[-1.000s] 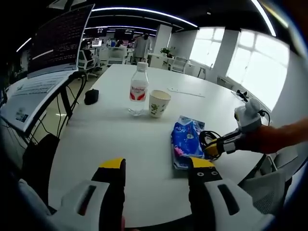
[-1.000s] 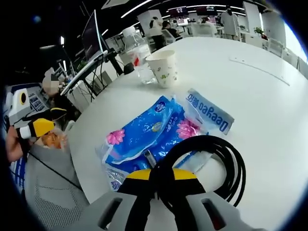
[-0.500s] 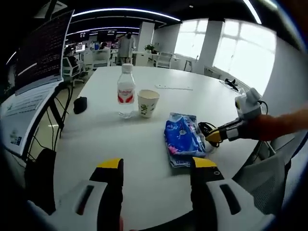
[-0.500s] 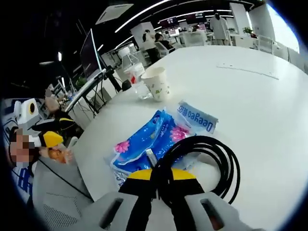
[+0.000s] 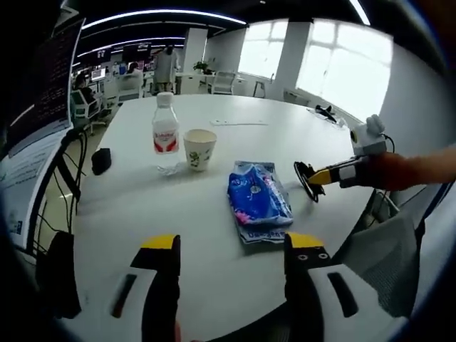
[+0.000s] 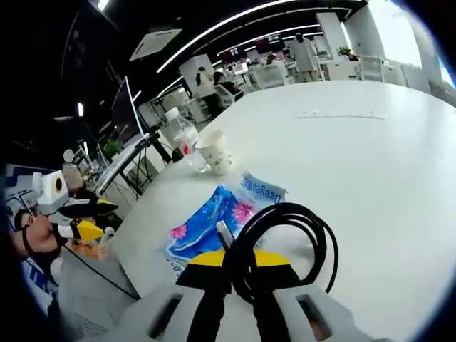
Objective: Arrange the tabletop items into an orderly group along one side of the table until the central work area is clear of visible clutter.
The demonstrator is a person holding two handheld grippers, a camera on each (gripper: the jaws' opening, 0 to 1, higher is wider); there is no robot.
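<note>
Left tool (image 5: 231, 246): jaws spread, holding nothing, low over the white desk (image 5: 128, 206).
Bottle (image 5: 164, 126) and paper cup (image 5: 199, 148): ahead and left of it, side by side.
Blue packet (image 5: 256, 201): just ahead.
Right tool (image 6: 239, 262): pinching the coiled black cable (image 6: 285, 246), beyond the packet's right side.
</note>
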